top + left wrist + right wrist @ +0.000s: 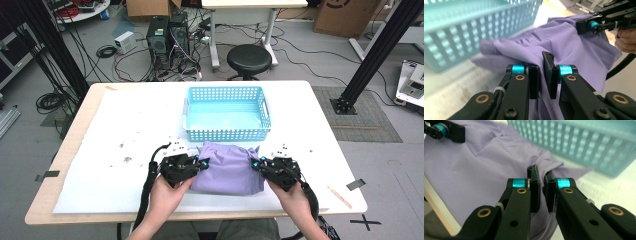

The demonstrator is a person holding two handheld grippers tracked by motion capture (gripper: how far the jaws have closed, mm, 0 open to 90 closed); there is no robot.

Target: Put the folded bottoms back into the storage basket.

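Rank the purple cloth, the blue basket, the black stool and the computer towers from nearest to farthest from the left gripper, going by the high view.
1. Purple cloth: pinched at its left edge by the left gripper.
2. Blue basket: just beyond the cloth, mid-table.
3. Black stool: on the floor past the table's far edge.
4. Computer towers: on the floor, farther back and left of the stool.

No legible text, labels, brands or nos. anywhere. Only sign: black tape X (364,221) on floor, near table's front right corner. Print on cardboard box (345,14) at top right too partial to read.
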